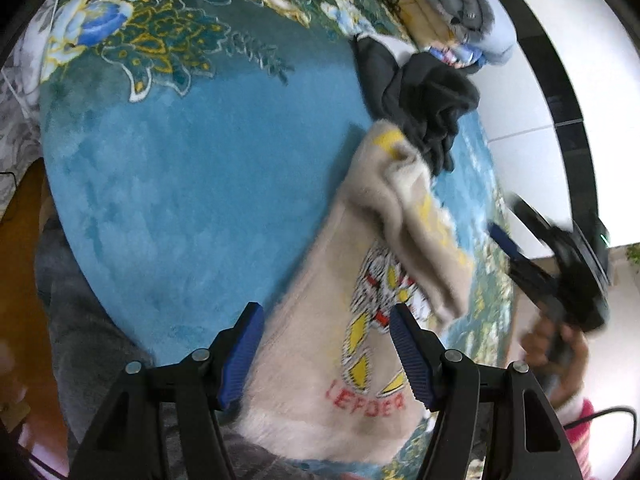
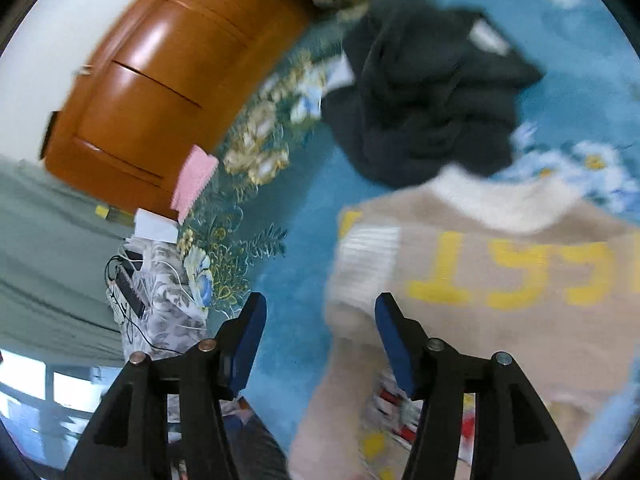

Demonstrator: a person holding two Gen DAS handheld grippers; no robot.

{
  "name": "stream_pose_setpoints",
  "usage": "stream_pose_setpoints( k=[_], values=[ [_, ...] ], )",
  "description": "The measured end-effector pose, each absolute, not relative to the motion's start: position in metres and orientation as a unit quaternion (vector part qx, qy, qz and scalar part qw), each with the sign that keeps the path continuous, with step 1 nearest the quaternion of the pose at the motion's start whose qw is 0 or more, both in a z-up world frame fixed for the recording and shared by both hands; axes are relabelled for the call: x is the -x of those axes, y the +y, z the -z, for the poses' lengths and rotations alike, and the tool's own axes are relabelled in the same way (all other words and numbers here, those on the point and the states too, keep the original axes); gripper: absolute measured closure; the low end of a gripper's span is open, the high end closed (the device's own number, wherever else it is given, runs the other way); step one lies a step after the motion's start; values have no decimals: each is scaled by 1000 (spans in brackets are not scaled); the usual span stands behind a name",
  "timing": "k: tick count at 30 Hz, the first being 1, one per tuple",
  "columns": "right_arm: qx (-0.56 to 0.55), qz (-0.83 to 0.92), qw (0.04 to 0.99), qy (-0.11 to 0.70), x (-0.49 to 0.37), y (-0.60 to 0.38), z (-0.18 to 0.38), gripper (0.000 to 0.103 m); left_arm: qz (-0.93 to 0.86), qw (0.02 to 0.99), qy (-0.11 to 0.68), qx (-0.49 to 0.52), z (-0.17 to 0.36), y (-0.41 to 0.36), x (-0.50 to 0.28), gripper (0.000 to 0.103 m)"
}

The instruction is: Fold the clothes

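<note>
A beige fuzzy sweater (image 1: 344,320) with yellow and red print lies partly folded on a blue floral blanket (image 1: 180,184). It also shows in the right wrist view (image 2: 500,320), with yellow letters on it. My left gripper (image 1: 326,344) is open just above the sweater's lower edge, holding nothing. My right gripper (image 2: 318,340) is open and empty over the sweater's left edge; it also shows in the left wrist view (image 1: 516,248) at the right. A crumpled dark garment (image 1: 424,100) lies beyond the sweater, also in the right wrist view (image 2: 428,92).
A stack of folded clothes (image 1: 448,8) sits at the blanket's far corner. A wooden cabinet (image 2: 160,92) stands to the left of the bed in the right wrist view, with a pink cloth (image 2: 194,180) and cables (image 2: 128,292) near it.
</note>
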State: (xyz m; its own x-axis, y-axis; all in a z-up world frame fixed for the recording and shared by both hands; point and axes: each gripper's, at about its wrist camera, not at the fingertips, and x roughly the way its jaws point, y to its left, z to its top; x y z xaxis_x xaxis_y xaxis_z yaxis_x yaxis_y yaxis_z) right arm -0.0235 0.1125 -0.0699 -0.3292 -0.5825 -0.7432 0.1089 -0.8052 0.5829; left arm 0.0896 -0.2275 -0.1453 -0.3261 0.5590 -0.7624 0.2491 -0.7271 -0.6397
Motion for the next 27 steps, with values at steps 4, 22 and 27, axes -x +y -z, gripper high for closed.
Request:
stream_pose_setpoints(
  k=[4,22,27],
  values=[
    [-530,807,177,-190,-39,176,77,45,-732,116,-326,587,158,-214,-87,34],
    [-607,706,127,-341,-175,241,211,52,-685,148,-248,669,208,-184,-77,37],
    [-604,686,125,-385,-183,245,219,83,-664,160,-259,684,213,-184,-84,52]
  ],
)
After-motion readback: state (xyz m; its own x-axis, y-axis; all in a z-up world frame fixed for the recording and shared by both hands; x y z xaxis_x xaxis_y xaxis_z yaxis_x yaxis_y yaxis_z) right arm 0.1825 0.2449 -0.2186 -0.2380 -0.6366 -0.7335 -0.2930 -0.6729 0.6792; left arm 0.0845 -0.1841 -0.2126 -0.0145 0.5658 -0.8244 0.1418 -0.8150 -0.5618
